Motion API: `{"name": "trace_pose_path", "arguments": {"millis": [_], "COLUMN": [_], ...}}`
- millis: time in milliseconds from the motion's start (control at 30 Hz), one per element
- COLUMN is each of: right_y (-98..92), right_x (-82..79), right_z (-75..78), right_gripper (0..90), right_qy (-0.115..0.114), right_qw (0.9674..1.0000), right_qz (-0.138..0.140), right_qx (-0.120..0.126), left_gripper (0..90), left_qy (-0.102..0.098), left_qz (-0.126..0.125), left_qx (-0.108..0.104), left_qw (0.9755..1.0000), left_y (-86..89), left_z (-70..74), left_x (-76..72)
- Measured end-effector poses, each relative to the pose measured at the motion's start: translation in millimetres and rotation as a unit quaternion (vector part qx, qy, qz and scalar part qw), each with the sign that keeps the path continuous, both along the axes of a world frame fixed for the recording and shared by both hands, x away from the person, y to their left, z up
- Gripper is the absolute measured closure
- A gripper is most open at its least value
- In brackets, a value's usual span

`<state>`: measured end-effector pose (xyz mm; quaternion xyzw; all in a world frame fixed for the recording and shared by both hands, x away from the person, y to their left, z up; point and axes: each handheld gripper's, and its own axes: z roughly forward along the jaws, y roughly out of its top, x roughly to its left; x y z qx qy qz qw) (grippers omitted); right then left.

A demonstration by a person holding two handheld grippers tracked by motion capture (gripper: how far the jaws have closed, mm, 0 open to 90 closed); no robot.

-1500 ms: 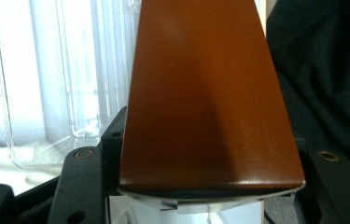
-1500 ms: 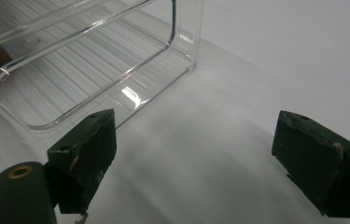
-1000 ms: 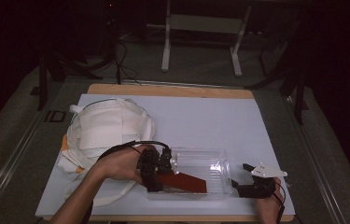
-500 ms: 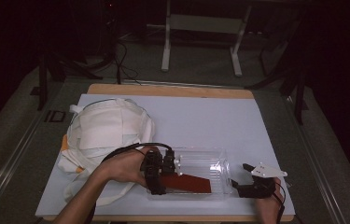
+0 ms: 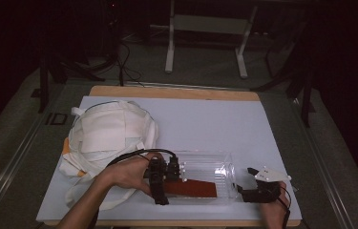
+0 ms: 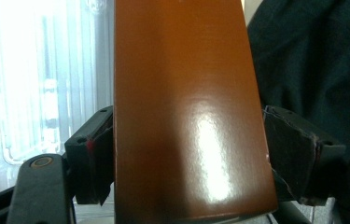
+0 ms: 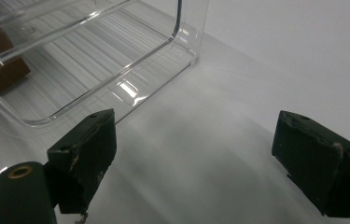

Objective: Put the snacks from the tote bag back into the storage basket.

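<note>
The left tool [image 5: 168,177] sat at the left end of the clear plastic bin [image 5: 224,168], its 2 jaws having just been opening around the brown box [image 5: 192,189]. In the left gripper view the brown box [image 6: 186,112] stood between the pads, a thin gap showing on the right side; on the left the pad lay so close that contact could not be made out. The box's far end ran off the top of that view, and its near end hid the base of the jaws.

From the high view, the box lay flat inside the bin, along its near wall, and the person's left hand [image 5: 129,172] covered much of the tool's body.

The right tool [image 5: 243,190] rested on the white worktop [image 5: 205,119] just outside the bin's right end, jaws spread wide with nothing between them. In the right gripper view, a corner of the bin [image 7: 116,70] showed ahead of the left jaw, and a sliver of the box [image 7: 0,58] appeared blurred through the plastic.

A white cloth bag [image 5: 110,138] lay on the worktop to the left of the bin, its near edge partly behind the person's left forearm.
</note>
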<state>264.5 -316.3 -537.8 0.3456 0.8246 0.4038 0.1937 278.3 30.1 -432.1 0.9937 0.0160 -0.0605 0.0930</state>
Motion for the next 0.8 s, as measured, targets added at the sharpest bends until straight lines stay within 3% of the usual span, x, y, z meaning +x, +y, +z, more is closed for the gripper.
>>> {"name": "trace_pose_path", "arguments": {"millis": [233,333,467,800], "right_y": [-0.2,-0.3,-0.5,-0.2], "right_x": [0.0,-0.3,-0.2,-0.3], "right_z": [0.0,0.1,0.0,0.1], "right_gripper": [13.8,13.8,13.8,13.8], "right_qy": [0.000,0.001,0.001,0.001], "right_qw": [1.0000,1.0000,1.0000,1.0000], "right_qz": [0.000,-0.001,-0.001,-0.001], "right_qx": [0.000,0.002,0.003,0.001], "left_gripper": [22.5,22.3,27.4,27.3], "left_qy": [0.001,0.011,0.022,0.007], "left_qz": [0.002,0.007,-0.006,0.001], "left_qx": [0.012,0.015,0.012,0.002], "left_qw": [0.9999,0.9998,0.9997,1.0000], "left_y": [-1.3,-2.4,-2.0,3.4], "left_z": [-4.7,-8.0,-6.7,0.2], "left_x": [0.6,1.3,-0.1,0.6]}}
